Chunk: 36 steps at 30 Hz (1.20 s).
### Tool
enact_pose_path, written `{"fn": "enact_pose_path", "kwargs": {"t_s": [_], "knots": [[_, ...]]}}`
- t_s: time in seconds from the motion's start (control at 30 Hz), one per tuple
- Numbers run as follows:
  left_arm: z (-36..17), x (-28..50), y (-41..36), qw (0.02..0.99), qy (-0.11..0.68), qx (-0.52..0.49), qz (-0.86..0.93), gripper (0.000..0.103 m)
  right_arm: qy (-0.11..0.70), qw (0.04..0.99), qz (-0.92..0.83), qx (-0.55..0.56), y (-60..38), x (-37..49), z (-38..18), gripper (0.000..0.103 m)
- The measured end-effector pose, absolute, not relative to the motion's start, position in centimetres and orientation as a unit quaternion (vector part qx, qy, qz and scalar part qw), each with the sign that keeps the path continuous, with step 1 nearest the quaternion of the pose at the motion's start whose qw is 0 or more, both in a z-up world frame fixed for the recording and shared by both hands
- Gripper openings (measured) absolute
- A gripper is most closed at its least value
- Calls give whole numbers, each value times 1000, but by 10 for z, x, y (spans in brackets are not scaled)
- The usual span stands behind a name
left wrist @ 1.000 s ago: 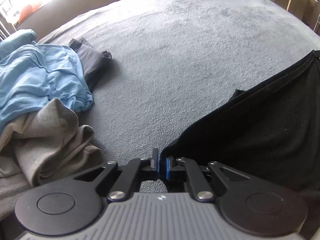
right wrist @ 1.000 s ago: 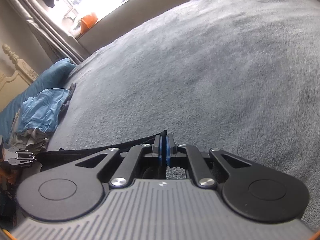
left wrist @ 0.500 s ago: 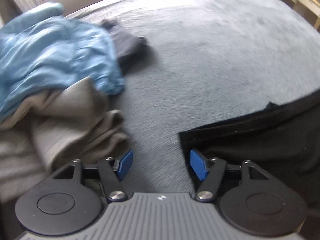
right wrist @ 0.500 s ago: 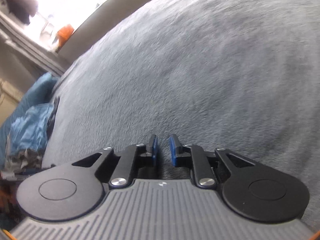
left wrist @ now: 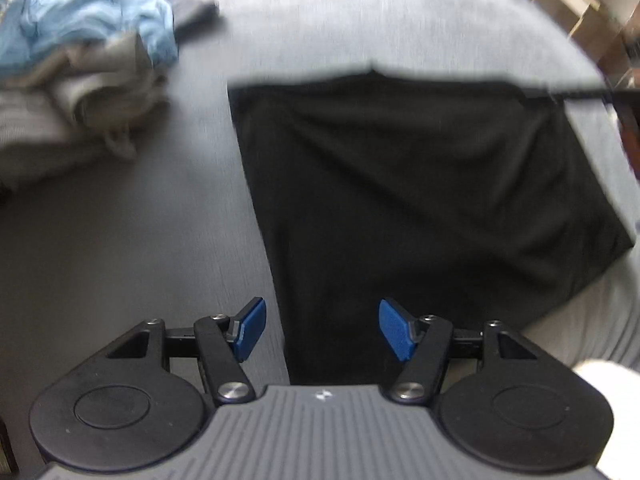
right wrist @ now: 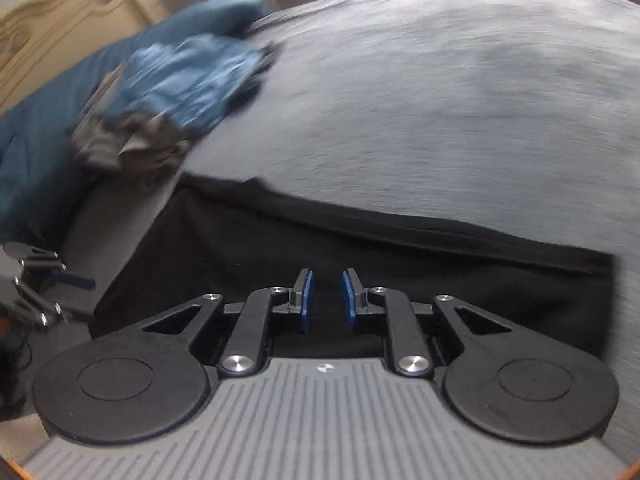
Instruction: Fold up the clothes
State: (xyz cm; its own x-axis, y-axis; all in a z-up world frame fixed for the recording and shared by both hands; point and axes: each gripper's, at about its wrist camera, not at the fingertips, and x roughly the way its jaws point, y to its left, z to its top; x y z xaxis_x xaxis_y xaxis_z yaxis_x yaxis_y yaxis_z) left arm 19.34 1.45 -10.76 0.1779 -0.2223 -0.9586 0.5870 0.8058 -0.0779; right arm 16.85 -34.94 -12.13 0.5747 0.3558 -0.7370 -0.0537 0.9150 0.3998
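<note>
Lying flat across the grey bed cover point(left wrist: 360, 16), the black garment point(left wrist: 420, 184) fills the centre and right of the left wrist view and the lower middle of the right wrist view, its edges straight, which suggests one fold has just been laid down. The left gripper point(left wrist: 320, 330) hangs above the garment's near left edge with its blue pads set wide and nothing between them. The right gripper point(right wrist: 326, 300) hovers over the cloth with a narrow gap between its pads, also empty. A judgement: the step in hand is the release after a fold, and the next move calls for finding a fresh edge or corner of the black cloth, pinching it with both tools and carrying it across for another fold.

Compared with a second ago, both tools were then clamped on the black fabric, which hung lifted; now their jaws have opened and the cloth rests on the bed. A pile of unfolded clothes point(left wrist: 80, 60), blue over grey, sits in the upper left of both views, well apart from the garment.
</note>
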Motion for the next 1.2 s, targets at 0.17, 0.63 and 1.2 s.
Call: {"fn": "enact_pose_path", "kwargs": {"t_s": [0.17, 0.63, 1.2], "knots": [[-144, 179, 33, 746, 617, 115, -224, 55, 460, 865, 116, 162, -317, 236, -154, 8], [-149, 175, 54, 756, 604, 81, -240, 56, 471, 864, 91, 152, -272, 268, -139, 5], [-149, 171, 46, 755, 595, 112, -252, 57, 464, 844, -129, 237, -396, 150, -126, 5]]}}
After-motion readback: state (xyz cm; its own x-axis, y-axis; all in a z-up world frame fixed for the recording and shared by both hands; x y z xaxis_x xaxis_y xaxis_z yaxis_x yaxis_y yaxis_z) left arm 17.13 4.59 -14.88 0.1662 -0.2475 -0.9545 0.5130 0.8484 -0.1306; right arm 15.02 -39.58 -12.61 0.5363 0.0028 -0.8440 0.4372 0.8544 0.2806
